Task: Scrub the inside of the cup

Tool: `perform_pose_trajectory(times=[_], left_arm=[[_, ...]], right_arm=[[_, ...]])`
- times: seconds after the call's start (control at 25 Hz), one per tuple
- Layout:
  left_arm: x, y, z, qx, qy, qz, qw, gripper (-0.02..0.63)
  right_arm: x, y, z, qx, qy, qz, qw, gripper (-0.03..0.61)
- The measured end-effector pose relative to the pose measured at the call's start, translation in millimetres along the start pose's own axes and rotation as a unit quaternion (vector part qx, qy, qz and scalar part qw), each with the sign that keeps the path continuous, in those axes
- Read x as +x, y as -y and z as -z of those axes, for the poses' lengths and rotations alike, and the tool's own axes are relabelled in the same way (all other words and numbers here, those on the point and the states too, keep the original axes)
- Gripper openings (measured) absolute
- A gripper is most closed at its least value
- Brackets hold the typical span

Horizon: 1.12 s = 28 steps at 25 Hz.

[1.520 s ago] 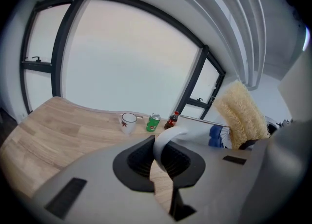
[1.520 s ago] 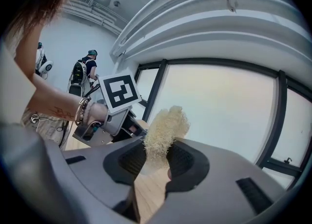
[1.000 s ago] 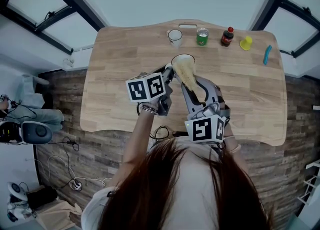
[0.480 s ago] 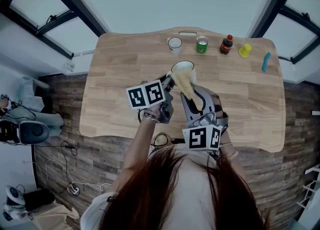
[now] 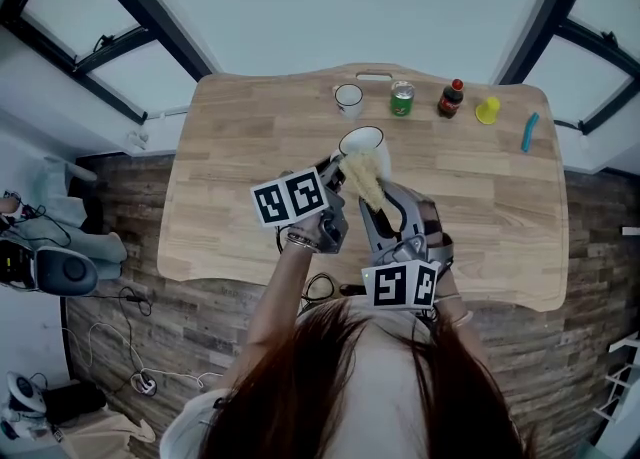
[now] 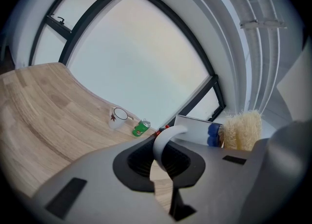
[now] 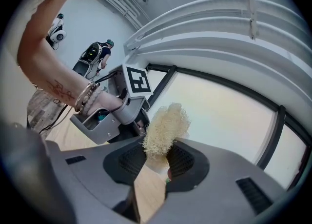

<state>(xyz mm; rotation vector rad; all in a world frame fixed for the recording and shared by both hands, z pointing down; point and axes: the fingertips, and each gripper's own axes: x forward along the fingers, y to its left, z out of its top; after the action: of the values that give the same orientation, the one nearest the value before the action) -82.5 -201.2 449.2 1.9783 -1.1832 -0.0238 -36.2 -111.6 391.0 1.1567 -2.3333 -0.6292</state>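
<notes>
The left hand-held gripper [image 5: 336, 165] is clamped on the white handle [image 6: 165, 145] of the cup [image 5: 368, 143]. It holds the cup over the middle of the counter [image 5: 230, 147]. I cannot tell if the cup's bottom touches the wood. The right hand-held gripper [image 7: 156, 162] is squeezed shut on a fluffy yellow scrubber [image 7: 165, 125]. In the head view the scrubber [image 5: 361, 179] sits right at the near edge of the cup's mouth, and most of it looks to be outside the cup. To scrub well, I think the scrubber should go deep into the cup, down to the bottom. Then it should rub round and round on the walls, pressing a little so the fluffy part really wipes. The left hand-held gripper needs a tight hold on the handle so the cup does not spin or slip when the scrubber pushes. Tipping the mouth toward the scrubber would make it easier to get in. A small white mug [image 5: 348, 97], a green can [image 5: 402, 99] and a dark bottle [image 5: 451, 99] stand at the far edge, well away.
</notes>
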Motion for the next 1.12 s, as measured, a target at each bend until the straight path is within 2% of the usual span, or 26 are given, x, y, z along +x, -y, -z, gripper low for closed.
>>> perform_pose_trajectory(times=[0.24, 0.56, 1.12], left_arm=[[-2, 1, -2, -0.017, 0.01, 0.007, 0.9998, 0.028], [-5, 4, -5, -0.013, 0.013, 0.016, 0.9997, 0.028], [-9, 15, -11, 0.013, 0.022, 0.045, 0.9987, 0.028]], right_arm=[[-1, -5, 3, 0.001, -0.004, -0.009, 1.0, 0.127], [0, -1, 4, 0.027, -0.003, -0.013, 1.0, 0.127], [-4, 19, 4, 0.157, 0.023, -0.036, 0.987, 0.127]])
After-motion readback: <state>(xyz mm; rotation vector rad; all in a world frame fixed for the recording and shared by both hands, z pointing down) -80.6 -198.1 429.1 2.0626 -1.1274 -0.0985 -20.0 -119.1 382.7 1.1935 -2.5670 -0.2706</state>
